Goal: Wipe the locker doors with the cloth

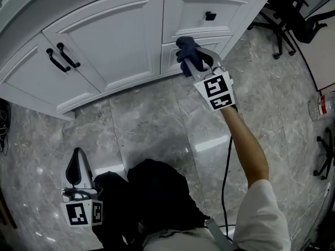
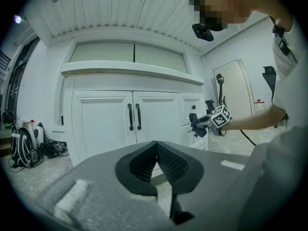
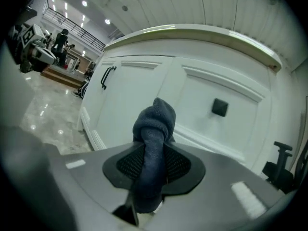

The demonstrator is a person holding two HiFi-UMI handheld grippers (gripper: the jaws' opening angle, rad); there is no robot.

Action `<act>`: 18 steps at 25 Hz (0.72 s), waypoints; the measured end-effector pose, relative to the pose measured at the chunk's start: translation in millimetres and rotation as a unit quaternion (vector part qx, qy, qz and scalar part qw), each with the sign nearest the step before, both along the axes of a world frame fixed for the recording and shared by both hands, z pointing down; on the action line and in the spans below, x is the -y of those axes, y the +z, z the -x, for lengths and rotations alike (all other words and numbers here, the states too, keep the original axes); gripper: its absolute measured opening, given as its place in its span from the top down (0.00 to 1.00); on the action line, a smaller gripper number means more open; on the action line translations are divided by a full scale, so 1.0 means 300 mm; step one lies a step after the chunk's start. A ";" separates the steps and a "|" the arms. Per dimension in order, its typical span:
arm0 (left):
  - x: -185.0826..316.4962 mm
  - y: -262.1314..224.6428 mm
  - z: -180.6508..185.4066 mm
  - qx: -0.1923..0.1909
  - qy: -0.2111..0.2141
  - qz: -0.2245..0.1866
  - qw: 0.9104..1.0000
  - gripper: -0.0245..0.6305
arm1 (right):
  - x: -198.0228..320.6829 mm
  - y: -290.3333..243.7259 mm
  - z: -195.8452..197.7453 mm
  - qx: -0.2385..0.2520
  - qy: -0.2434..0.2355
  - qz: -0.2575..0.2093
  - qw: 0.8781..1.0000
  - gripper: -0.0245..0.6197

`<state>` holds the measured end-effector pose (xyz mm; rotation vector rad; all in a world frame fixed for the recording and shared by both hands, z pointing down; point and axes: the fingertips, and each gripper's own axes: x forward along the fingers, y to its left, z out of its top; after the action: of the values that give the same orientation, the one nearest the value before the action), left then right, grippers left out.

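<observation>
At the lower right corner of the white cabinet front (image 1: 131, 14) we hold the dark blue cloth (image 1: 189, 50), bunched into a thick roll. Our right gripper (image 1: 193, 66) is clamped on it. In the right gripper view the cloth (image 3: 153, 148) runs down between the two ribbed pads (image 3: 180, 165), which press on its sides. The jaws therefore stand partly apart around its bulk, and its rounded end sticks out past the tips toward the cabinet. That end sits in front of the small lower panel (image 1: 220, 42), just below the drawer with the square black knob (image 1: 210, 16). We cannot tell whether it touches the panel.

Further left along the front are the two locker doors (image 1: 112, 41), each with a black bar handle (image 1: 68, 55) beside the seam where they meet. Our bare forearm (image 1: 246, 145) reaches up to the right gripper's marker cube (image 1: 215, 90), with a black cable (image 1: 226, 166) hanging beside it.

Our left gripper (image 1: 78, 156) is well apart from all this, low over the grey marble floor (image 1: 157, 124) toward its left edge. Seen from its own camera, the left gripper (image 2: 156, 153) has its jaws brought together with nothing between them. It faces the locker doors, and the cloth (image 2: 196, 125) shows far off to the right. Black office chairs (image 1: 293, 14) stand beyond the cabinet's right end.
</observation>
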<state>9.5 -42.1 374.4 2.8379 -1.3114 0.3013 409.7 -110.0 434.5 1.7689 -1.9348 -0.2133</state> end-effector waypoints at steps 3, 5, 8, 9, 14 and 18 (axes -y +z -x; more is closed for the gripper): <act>-0.003 -0.003 0.005 0.001 -0.001 -0.001 1.000 0.96 | 0.083 0.061 0.101 0.003 -0.025 0.008 1.000 0.80; -0.004 -0.005 0.010 0.002 -0.003 -0.001 1.000 0.96 | 0.142 0.101 0.130 -0.003 -0.029 0.016 0.999 0.80; -0.005 -0.006 0.016 0.004 -0.005 -0.001 1.000 0.96 | 0.194 0.130 0.130 -0.017 -0.034 0.020 0.999 0.80; -0.003 -0.006 0.018 0.005 -0.005 -0.001 1.000 0.96 | 0.194 0.133 0.119 -0.024 -0.034 0.021 0.999 0.80; 0.004 -0.004 0.021 0.003 -0.007 0.001 1.000 0.96 | 0.151 0.149 -0.037 -0.045 0.010 0.034 0.998 0.80; 0.002 0.000 0.004 0.001 -0.001 0.001 1.000 0.96 | 0.103 0.155 -0.212 -0.048 0.060 0.044 0.996 0.80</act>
<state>8.3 -42.7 374.4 2.8340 -1.3141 0.3070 473.3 -140.9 480.8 1.7770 -1.7374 -0.1660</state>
